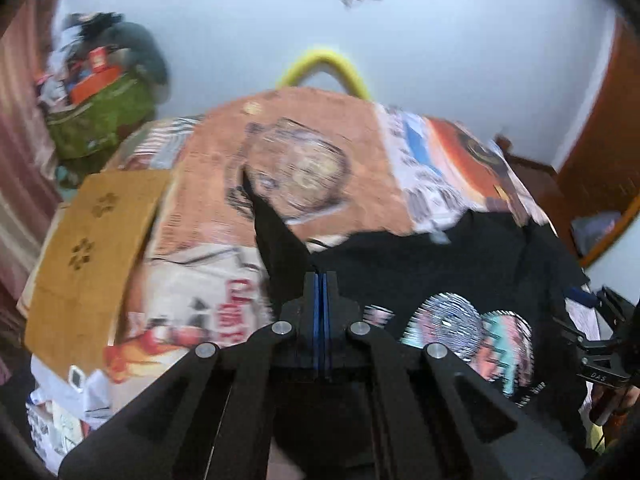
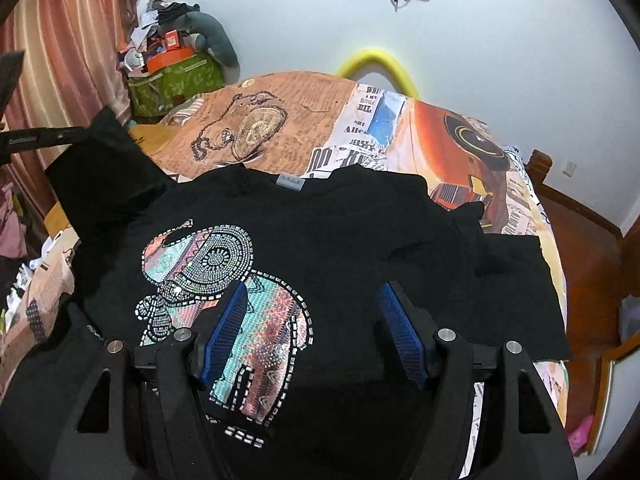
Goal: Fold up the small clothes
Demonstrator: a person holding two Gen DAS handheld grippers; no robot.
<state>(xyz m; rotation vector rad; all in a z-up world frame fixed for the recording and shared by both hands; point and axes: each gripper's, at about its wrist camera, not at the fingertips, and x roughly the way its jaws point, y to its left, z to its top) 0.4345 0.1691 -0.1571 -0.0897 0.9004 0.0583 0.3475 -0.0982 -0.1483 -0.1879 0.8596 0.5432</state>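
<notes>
A black T-shirt (image 2: 360, 224) with a sequinned elephant print (image 2: 224, 280) lies face up on the bed; it also shows in the left wrist view (image 1: 460, 264). My left gripper (image 1: 321, 280) is shut on the shirt's left sleeve (image 1: 276, 232) and holds it lifted off the bed. In the right wrist view that raised sleeve (image 2: 108, 168) stands up at the left, next to part of the left gripper (image 2: 40, 136). My right gripper (image 2: 310, 308) is open and empty, hovering over the shirt's lower middle. It shows at the right edge of the left wrist view (image 1: 600, 344).
The bed has a printed cover (image 2: 304, 120) with a pocket watch and an orange car. A yellow tube (image 2: 380, 64) leans on the far wall. A green box of clutter (image 2: 176, 80) and pink curtains (image 2: 60, 60) stand at the left. A wooden bed frame (image 2: 580, 232) runs along the right.
</notes>
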